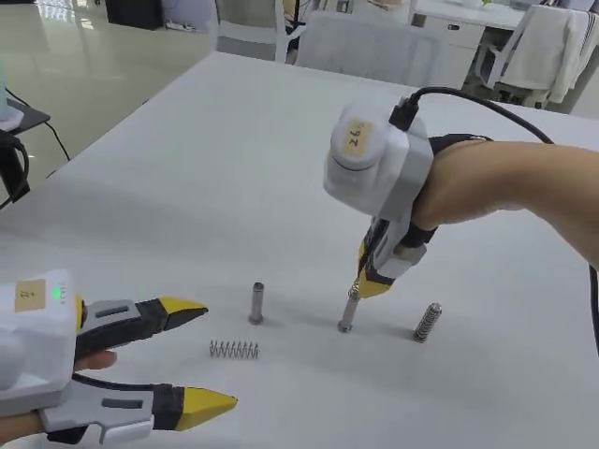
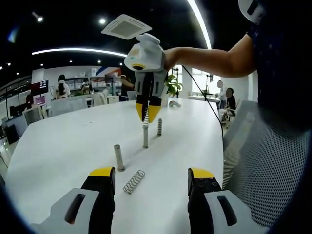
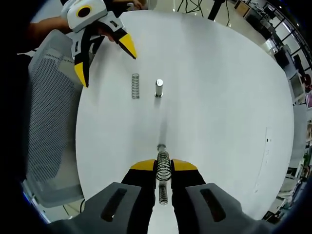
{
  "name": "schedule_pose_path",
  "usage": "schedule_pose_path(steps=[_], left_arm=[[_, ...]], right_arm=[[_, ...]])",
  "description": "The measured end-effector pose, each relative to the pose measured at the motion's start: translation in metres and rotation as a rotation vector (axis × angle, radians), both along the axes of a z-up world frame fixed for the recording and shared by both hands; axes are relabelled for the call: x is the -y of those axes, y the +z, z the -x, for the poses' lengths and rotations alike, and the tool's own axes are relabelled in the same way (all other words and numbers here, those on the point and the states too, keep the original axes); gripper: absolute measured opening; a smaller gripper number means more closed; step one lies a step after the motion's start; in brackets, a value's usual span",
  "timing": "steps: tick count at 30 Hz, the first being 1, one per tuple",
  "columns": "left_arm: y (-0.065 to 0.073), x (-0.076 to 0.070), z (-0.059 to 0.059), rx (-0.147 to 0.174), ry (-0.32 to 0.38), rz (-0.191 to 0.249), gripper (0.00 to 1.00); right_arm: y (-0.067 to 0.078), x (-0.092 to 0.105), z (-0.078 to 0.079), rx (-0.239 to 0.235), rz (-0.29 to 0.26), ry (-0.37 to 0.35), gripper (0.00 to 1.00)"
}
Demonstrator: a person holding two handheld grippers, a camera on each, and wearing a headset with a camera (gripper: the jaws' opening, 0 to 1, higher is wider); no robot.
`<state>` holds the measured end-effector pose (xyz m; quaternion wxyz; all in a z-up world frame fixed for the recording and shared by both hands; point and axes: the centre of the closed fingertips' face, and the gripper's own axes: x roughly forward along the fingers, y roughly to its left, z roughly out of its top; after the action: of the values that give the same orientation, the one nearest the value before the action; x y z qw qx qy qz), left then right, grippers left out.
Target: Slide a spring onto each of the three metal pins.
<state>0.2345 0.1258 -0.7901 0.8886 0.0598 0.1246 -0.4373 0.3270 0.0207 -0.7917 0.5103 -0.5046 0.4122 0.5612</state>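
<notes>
The short steel pin (image 1: 432, 309) at three o'clock is sprung; our right gripper (image 1: 370, 285) clamps a wire spring (image 3: 164, 168) over the middle pin (image 1: 347, 316); our left gripper (image 2: 151, 173) gapes empty; the third pin (image 1: 256, 303) is bare.

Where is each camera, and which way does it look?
Head view: on the head, looking down at left gripper, right gripper, forearm.
Left gripper view: behind its open jaws, facing the right gripper.
Right gripper view: behind its jaws, shut on a spring, looking down at the table.
Both gripper views share the loose spring.
</notes>
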Motion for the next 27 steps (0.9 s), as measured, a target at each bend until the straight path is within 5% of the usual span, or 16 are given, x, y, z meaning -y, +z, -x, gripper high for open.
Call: schedule_pose_path(steps=[27], left_arm=[[0.001, -0.002, 0.001, -0.003, 0.003, -0.002, 0.54]], right_arm=[[-0.05, -0.001, -0.006, -0.015, 0.069, -0.019, 0.09]])
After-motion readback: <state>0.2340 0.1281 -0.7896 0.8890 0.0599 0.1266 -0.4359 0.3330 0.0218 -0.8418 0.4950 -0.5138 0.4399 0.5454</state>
